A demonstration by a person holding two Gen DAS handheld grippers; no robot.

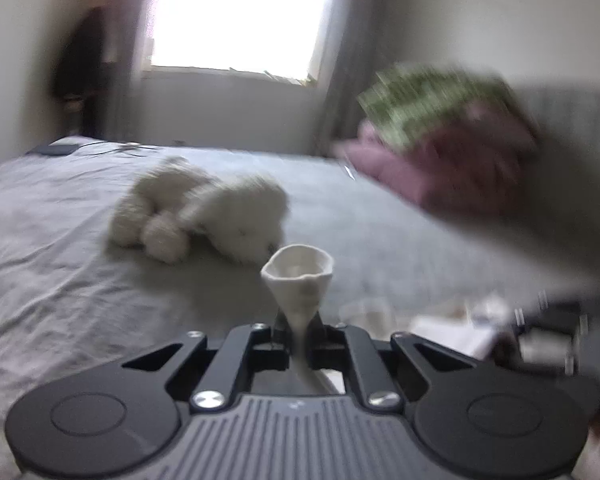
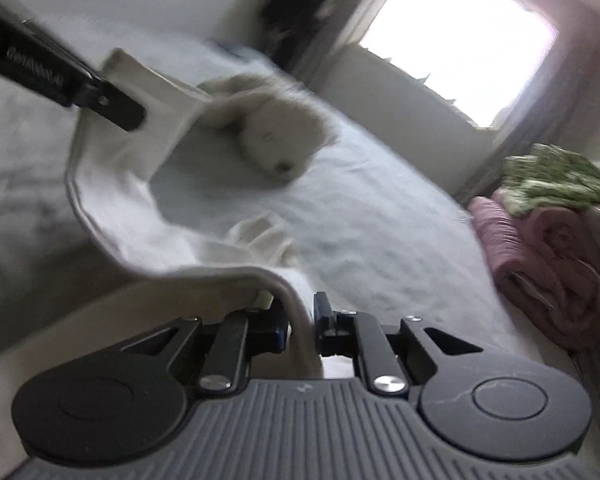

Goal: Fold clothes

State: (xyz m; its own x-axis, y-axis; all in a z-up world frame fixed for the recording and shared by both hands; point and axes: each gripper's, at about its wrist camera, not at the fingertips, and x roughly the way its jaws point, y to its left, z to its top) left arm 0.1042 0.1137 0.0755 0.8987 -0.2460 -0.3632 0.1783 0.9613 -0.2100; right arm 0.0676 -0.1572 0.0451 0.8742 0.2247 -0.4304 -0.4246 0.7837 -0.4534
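My left gripper is shut on a fold of a white garment, which sticks up between the jaws as a small funnel. My right gripper is shut on the hemmed edge of the same white garment. The cloth hangs stretched between the two grippers above the bed. In the right wrist view the left gripper shows at the upper left, clamped on the garment's far corner.
A white plush toy lies on the grey bed sheet, also seen in the right wrist view. A pink blanket and a green patterned cloth are stacked at the bed's right side. A bright window is behind.
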